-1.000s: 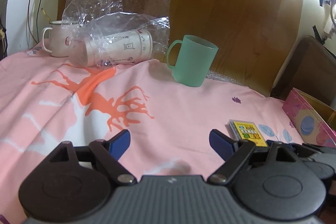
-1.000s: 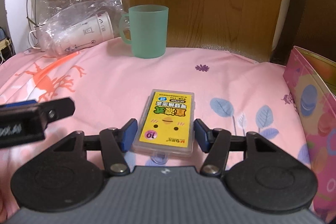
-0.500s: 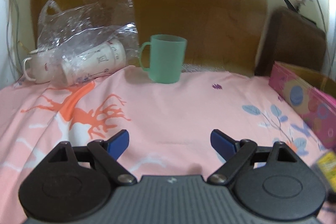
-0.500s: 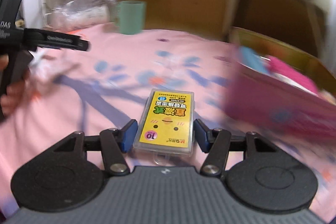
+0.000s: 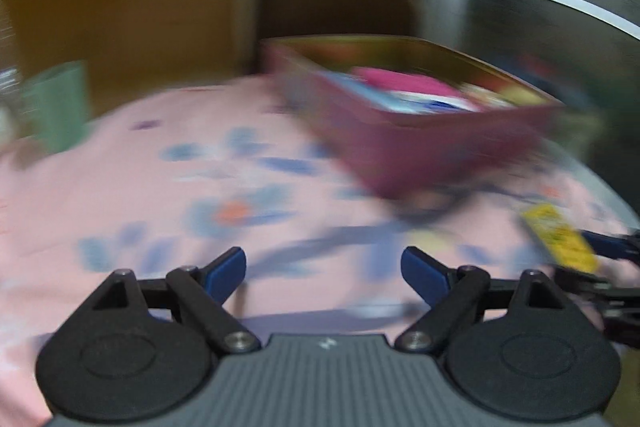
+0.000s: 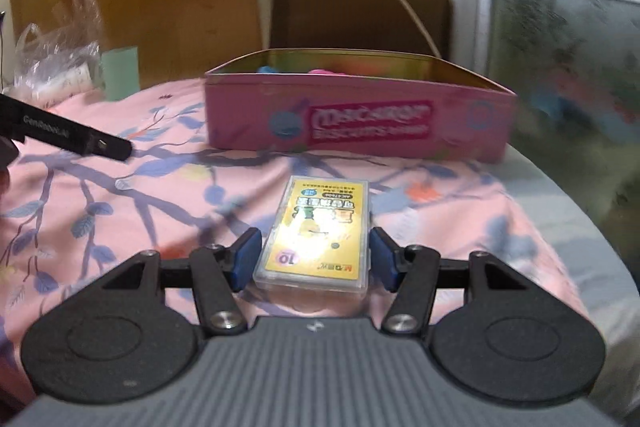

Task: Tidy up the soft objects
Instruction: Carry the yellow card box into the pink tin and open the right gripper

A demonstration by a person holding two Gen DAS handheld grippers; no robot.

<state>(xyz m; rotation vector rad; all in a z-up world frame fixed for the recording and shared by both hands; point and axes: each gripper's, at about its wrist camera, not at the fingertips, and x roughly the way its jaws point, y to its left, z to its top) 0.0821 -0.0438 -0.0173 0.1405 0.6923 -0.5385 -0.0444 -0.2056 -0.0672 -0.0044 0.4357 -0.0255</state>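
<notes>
While held above the pink bedsheet (image 6: 120,211), right gripper (image 6: 314,255) with jaws closed on clear case with yellow card (image 6: 316,231), blue pads (image 6: 244,257) pressed against its two long sides. Case level, pointing toward pink tin box (image 6: 360,123), apart from it and not yet over its rim. Tin box open on top, near the right edge of the bed, some bright items inside, too blurred to name. Behind the box, brown chair back (image 6: 360,7). At the far left corner of the bed, green cup (image 6: 120,71) just beside crumpled plastic bag (image 6: 56,55).

Left gripper (image 5: 324,267) with jaws spread wide, only bedsheet between them, nothing gripped. Same gripper visible as black bar at left edge of the right wrist view. Left wrist view strongly blurred: tin box (image 5: 420,147) ahead to the right, yellow case (image 5: 560,239) at far right, green cup (image 5: 56,107) at far left.
</notes>
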